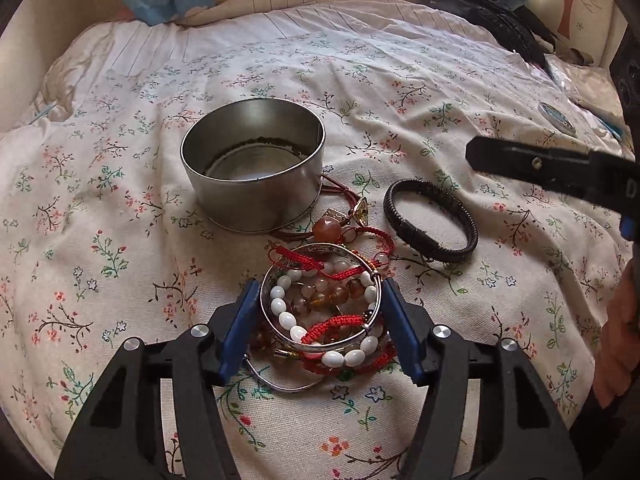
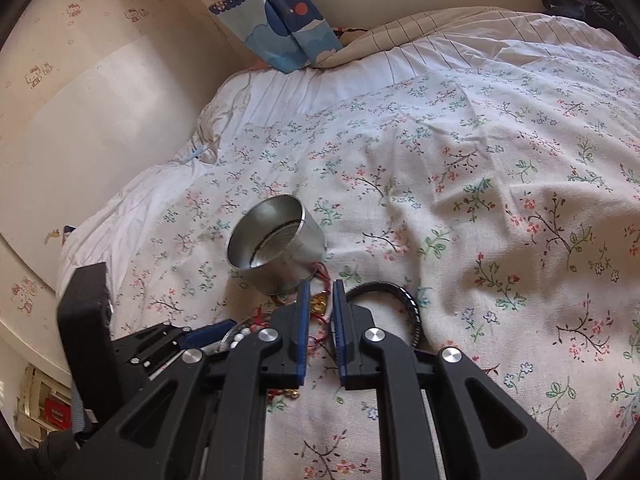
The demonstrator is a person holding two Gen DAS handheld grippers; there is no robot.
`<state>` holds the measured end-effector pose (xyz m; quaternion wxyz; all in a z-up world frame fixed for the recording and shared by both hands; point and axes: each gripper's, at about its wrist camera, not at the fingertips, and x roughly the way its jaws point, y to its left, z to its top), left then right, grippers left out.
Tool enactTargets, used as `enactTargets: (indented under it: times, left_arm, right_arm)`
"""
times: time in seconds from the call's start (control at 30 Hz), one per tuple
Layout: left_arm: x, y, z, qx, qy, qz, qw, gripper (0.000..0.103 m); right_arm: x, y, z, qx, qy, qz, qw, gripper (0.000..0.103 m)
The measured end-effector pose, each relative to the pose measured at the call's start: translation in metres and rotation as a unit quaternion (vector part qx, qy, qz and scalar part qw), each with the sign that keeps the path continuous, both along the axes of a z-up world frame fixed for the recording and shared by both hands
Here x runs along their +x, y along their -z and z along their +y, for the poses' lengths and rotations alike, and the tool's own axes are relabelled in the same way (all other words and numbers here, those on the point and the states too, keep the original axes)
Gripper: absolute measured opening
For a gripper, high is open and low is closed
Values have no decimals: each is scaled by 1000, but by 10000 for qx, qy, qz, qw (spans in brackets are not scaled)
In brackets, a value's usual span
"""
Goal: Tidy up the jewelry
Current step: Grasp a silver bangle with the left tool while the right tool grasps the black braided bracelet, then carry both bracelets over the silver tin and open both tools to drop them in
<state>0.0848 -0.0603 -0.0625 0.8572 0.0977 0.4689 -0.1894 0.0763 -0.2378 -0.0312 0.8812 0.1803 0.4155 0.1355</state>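
Observation:
A round open metal tin (image 1: pixel 252 168) stands on the floral bedspread; it also shows in the right wrist view (image 2: pixel 276 240). In front of it lies a tangle of jewelry: a silver bangle (image 1: pixel 320 300), white bead bracelet (image 1: pixel 288 318), red cords (image 1: pixel 336 324) and amber beads. A black braided bracelet (image 1: pixel 432 222) lies to the right, also seen in the right wrist view (image 2: pixel 400 300). My left gripper (image 1: pixel 320 292) is open, its blue pads on either side of the silver bangle. My right gripper (image 2: pixel 321 292) hovers above the pile, jaws nearly closed and empty.
The bedspread (image 1: pixel 160 240) is wrinkled. A small round lid (image 1: pixel 557 117) lies far right. Dark clothing (image 1: pixel 500 12) sits at the bed's far right corner. A blue curtain (image 2: pixel 276 20) hangs at the wall behind the bed.

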Motion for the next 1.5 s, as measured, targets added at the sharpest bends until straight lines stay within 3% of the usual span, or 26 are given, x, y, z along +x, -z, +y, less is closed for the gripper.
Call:
enactTargets:
  times: [0.07, 0.1, 0.27, 0.37, 0.43, 0.53, 0.63, 0.73, 0.9, 1.03, 1.17, 1.2, 1.23, 1.37, 1.5]
  left_arm:
    - [0, 1, 1, -23, 3, 56, 10000, 58]
    - [2, 2, 1, -11, -29, 75, 10000, 59]
    - [7, 6, 2, 18, -50, 139, 9999, 65]
    - [6, 6, 3, -44, -1, 124, 9999, 61]
    - [4, 4, 2, -38, 8, 41, 10000, 60]
    - [1, -5, 8, -197, -45, -117, 9997, 58]
    - [-1, -11, 16, -304, -161, -221, 9992, 58]
    - [1, -12, 22, -403, -263, -181, 9987, 58]
    - [1, -13, 23, -409, -310, -211, 9985, 58]
    - [2, -13, 25, -466, -340, -197, 9981, 58]
    - [1, -14, 25, -501, -317, -208, 9980, 58]
    - [1, -14, 25, -511, -306, -213, 9980, 58]
    - [1, -14, 25, -526, -303, -224, 9979, 58]
    - [-2, -20, 29, -607, -368, -350, 9969, 58]
    - [-5, -30, 35, -702, -439, -607, 9947, 58]
  right_arm:
    - [0, 3, -1, -325, 116, 60, 9994, 56]
    - [0, 4, -1, -487, 158, 60, 9987, 62]
    - [15, 24, 19, -1002, -176, 419, 9939, 72]
    - [21, 39, 34, -1495, -387, 649, 9859, 72]
    - [19, 42, 35, -1579, -416, 678, 9842, 65]
    - [17, 40, 30, -1282, -445, 683, 9884, 11]
    - [13, 32, 24, -1151, -355, 506, 9914, 14]
    - [7, 25, 26, -1310, -289, 352, 9903, 84]
    - [17, 38, 40, -2040, -344, 606, 9765, 84]
    - [14, 31, 29, -2072, -90, 466, 9771, 84]
    - [24, 48, 24, -1907, -262, 819, 9779, 82]
    - [24, 50, 25, -1910, -321, 837, 9775, 78]
    - [24, 49, 24, -1875, -308, 826, 9783, 66]
    - [19, 36, 17, -1441, -215, 562, 9877, 63]
    - [12, 15, 19, -1305, -109, 85, 9913, 63]
